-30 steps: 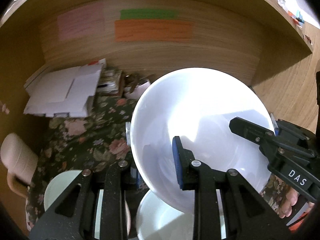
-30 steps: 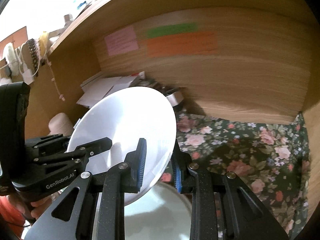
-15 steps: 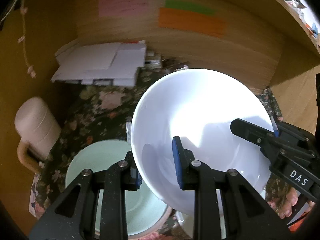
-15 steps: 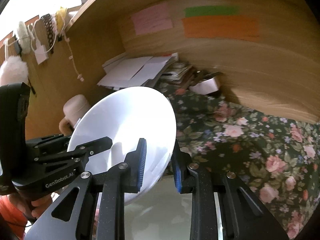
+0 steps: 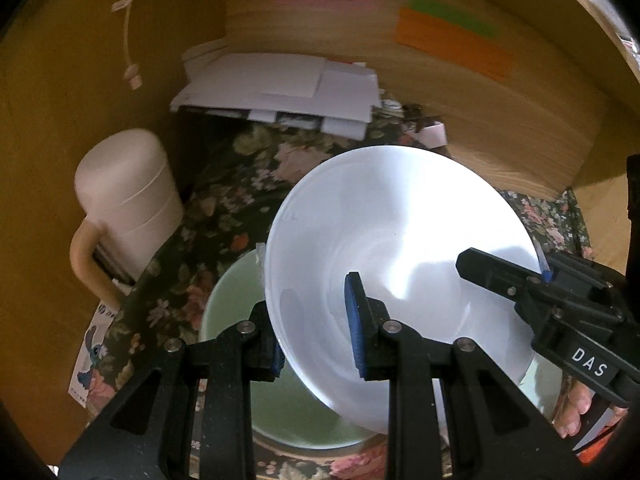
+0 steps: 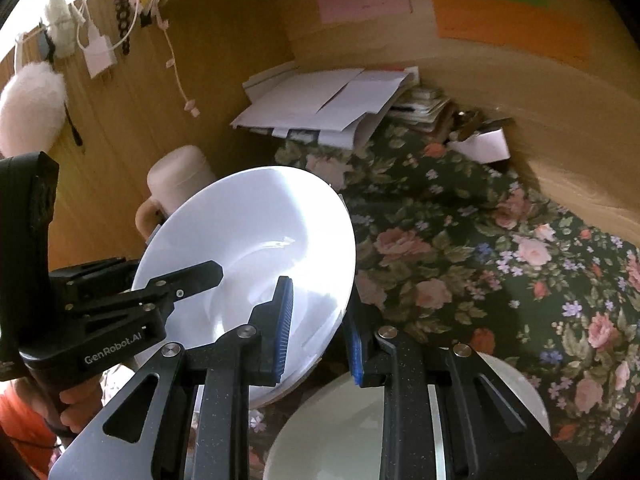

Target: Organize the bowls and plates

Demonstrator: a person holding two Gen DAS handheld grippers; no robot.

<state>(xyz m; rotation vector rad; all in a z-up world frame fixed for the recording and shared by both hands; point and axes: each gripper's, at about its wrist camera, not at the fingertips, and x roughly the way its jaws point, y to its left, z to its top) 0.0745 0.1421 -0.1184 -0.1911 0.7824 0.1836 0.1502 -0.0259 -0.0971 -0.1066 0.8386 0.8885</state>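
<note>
Your left gripper (image 5: 316, 334) is clamped on the near rim of the white bowl (image 5: 392, 248), one blue ribbed pad inside and one outside. Your right gripper (image 6: 316, 330) pinches the opposite rim the same way. You hold the bowl tilted between the two, above the flowered cloth (image 6: 480, 248) and partly over the pale green bowl (image 5: 240, 300) that sits toward the cloth's near left edge. A white plate (image 6: 512, 380) lies on the cloth below your right gripper.

The risk from here, as I judge it: the white bowl is smooth, glazed and thin-walled, and each grip is only a small pinch on a curved rim. If one hand drops or twists ahead of the other, the rim could slide out of the pads, and hard ware would strike the green bowl and chip. If you let go off-centre, it may settle crooked.

The cream jug (image 5: 128, 208), matte and rounded with a looped handle, stands by the left wooden wall, and a stack of papers (image 5: 280, 92) fills the far left corner.
</note>
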